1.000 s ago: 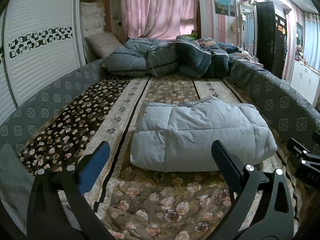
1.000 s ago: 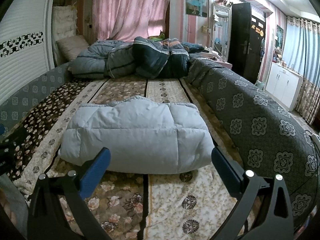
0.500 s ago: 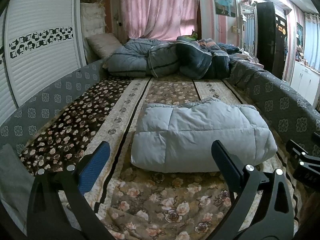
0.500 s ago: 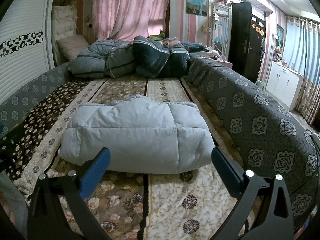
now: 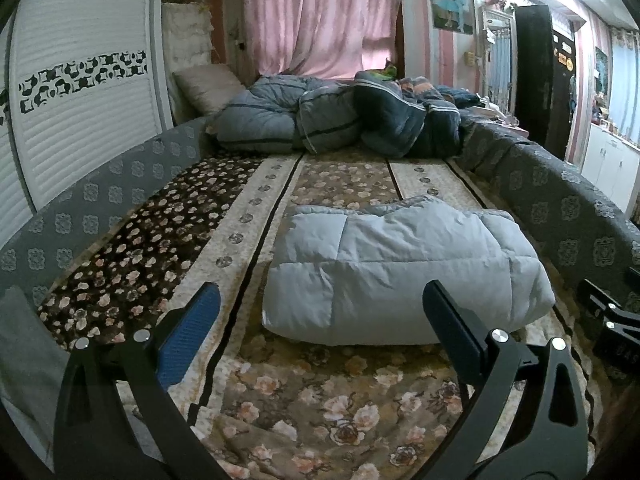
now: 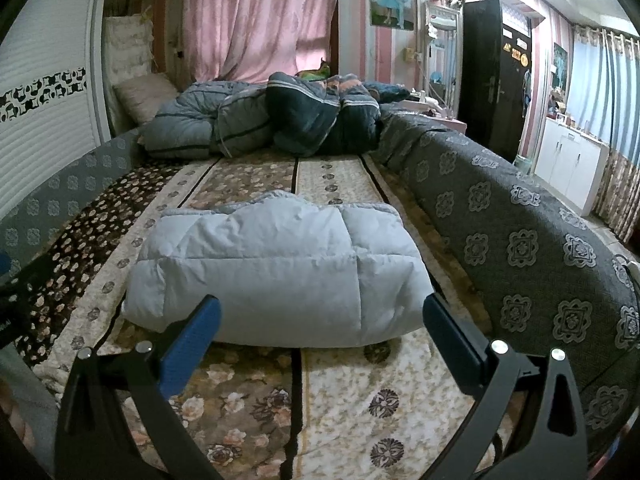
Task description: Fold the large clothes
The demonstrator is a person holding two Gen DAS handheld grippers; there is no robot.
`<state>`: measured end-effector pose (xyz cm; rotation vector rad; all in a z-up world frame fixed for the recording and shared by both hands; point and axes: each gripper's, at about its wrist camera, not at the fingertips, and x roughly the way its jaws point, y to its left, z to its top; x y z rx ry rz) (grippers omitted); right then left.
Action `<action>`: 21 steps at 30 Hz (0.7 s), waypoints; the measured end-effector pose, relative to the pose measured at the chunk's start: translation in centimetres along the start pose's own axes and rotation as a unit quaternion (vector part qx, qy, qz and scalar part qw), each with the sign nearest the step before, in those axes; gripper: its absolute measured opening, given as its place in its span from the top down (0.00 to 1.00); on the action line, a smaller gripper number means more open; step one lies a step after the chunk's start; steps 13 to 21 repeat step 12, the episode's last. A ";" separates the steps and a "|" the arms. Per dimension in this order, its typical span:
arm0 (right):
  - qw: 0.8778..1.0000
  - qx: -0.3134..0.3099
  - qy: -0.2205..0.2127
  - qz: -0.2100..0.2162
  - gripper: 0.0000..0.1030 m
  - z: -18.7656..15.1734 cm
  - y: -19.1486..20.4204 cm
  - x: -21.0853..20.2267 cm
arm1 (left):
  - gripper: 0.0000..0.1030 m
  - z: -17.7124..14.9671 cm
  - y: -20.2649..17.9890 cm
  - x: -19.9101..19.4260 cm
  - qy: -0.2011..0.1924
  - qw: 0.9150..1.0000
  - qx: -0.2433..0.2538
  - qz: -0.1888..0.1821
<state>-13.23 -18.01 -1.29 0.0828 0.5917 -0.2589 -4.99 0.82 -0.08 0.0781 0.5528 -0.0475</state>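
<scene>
The pale blue quilted down jacket (image 5: pixel 404 272) lies folded into a puffy bundle on the bed, centre of the left wrist view and centre-left of the right wrist view (image 6: pixel 276 272). Its sleeves and collar are tucked out of sight, and its far edge shows only as a rumpled grey-lined rim. The floral bedspread (image 5: pixel 320 400) lies bare in front of it and along its left side. To its right a narrow strip separates it from the grey patterned side rail (image 6: pixel 520 248).

The left gripper (image 5: pixel 320 324) hangs in front of the bundle, fingers spread wide and holding nothing. The right gripper (image 6: pixel 320 328) is likewise spread and empty, its tips overlapping the jacket's near edge in the picture; contact cannot be judged. Its body is cut off at the right edge of the left wrist view. Heaped quilts (image 5: pixel 340 120) fill the bed's far end.
</scene>
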 end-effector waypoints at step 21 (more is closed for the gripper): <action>1.000 0.004 -0.005 0.003 0.02 0.2 0.0 -0.5 | 0.03 0.3 -0.2 -0.5 -0.003 1.000 0.003 -0.003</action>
